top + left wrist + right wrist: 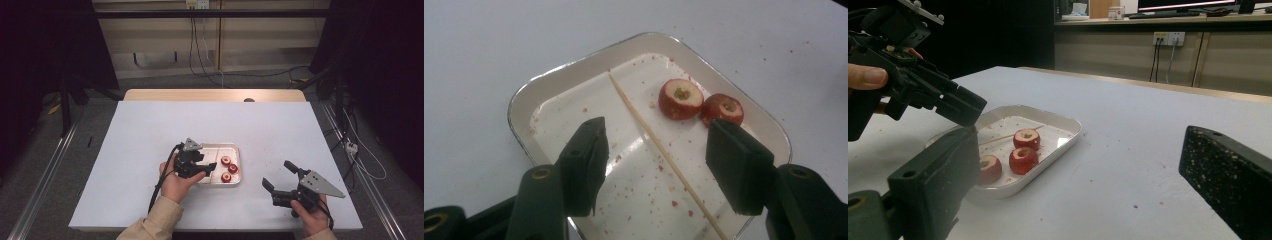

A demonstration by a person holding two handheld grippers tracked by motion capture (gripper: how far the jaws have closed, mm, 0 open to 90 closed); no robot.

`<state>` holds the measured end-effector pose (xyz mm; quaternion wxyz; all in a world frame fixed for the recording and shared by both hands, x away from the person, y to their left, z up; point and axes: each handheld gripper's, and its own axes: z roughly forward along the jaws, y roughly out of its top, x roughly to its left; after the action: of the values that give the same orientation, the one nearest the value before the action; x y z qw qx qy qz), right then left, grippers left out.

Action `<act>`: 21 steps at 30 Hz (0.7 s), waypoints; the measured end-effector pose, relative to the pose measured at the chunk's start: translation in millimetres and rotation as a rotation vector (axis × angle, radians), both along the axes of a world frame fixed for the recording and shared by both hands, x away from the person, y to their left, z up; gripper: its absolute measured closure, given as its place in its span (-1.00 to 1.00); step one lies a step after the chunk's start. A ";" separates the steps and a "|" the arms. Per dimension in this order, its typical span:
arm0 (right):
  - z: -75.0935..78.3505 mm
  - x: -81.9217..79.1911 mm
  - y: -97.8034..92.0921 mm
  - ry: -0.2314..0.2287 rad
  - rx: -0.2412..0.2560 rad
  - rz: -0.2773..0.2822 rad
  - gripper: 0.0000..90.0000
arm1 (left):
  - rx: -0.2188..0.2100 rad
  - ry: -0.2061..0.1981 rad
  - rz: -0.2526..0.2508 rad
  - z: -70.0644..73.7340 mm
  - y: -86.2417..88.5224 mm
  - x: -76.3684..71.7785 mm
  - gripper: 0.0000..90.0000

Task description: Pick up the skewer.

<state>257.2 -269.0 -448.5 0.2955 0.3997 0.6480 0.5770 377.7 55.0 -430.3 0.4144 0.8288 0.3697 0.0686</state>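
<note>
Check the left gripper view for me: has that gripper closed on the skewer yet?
No, the left gripper hangs wide open above the tray, and the skewer lies untouched between its jaws.

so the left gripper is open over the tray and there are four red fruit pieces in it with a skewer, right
Not quite: the tray holds three red fruit pieces, not four, as the right gripper view shows. The left gripper is indeed open over it, with the skewer lying inside.

Tray (526,97) looks glossy white enamel w/ metal rim; skewer (659,147) thin pale wood. Fruit pieces (681,98) at its 1 o'clock: shiny red skin, matt cut tops. Table (150,130) smooth matt white.
</note>
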 end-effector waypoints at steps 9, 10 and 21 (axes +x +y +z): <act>0.0 0.1 0.0 -0.001 0.001 -0.002 -0.95 | 0.019 0.053 -0.011 -0.7 -7.9 0.5 0.27; 0.0 0.1 0.0 -0.001 0.001 -0.002 -0.95 | 0.019 0.058 -0.008 -1.5 -9.2 0.5 0.27; -0.6 0.5 0.1 0.002 0.001 0.002 -0.95 | 0.086 0.127 0.012 -6.2 -16.0 1.1 0.50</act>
<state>257.6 -268.9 -449.1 0.2942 0.3997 0.6484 0.5772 378.9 39.0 -436.5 0.3537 0.8462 0.3972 0.0340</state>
